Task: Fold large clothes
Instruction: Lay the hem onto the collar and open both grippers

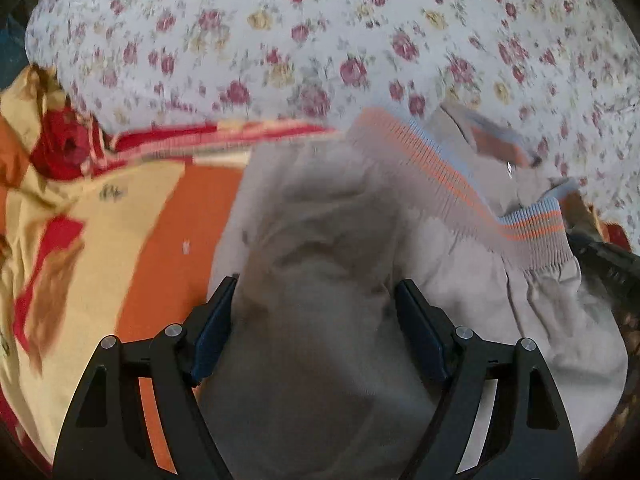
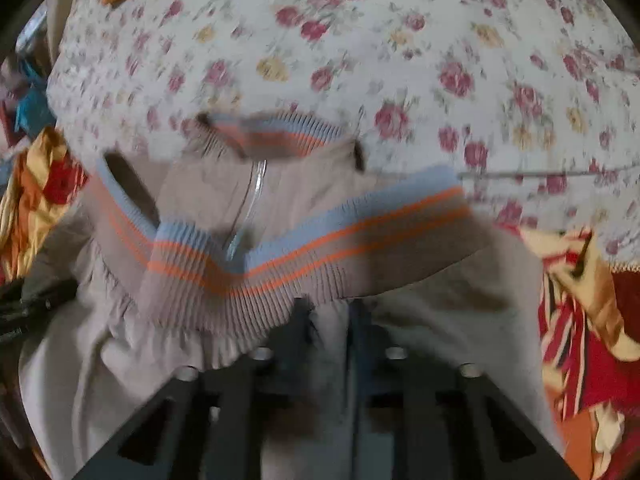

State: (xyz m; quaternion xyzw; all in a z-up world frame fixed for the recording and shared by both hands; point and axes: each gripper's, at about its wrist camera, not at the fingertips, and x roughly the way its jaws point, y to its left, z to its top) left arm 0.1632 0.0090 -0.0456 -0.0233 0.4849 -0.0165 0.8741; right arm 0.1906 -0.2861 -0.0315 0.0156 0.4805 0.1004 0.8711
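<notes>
Floral bedsheet (image 1: 320, 40), white with red and yellow roses, fills the upper half of both wrist views; it covers a bed, and an orange, yellow and red patterned blanket (image 1: 132, 216) lies across the left of the left wrist view and shows again at the right edge of the right wrist view; the beige jacket (image 1: 320, 280) lies on the bed in the lower middle of both frames, with its ribbed hem band (image 2: 320, 248), striped light blue and orange, running across the middle of the right wrist view and slanting through the right centre of the left one; a silver zipper (image 2: 252, 200) runs up the jacket's front above the band, toward the ribbed collar (image 2: 272, 136); the left hand-held gripper (image 1: 316, 320) stands spread wide, its dark pads either side of a rumpled rise of the beige cloth, which lies between them; the right hand-held gripper (image 2: 332, 320) is blurred, its fingers drawn nearly together just below the hem band, pinching a fold of beige cloth between them.
</notes>
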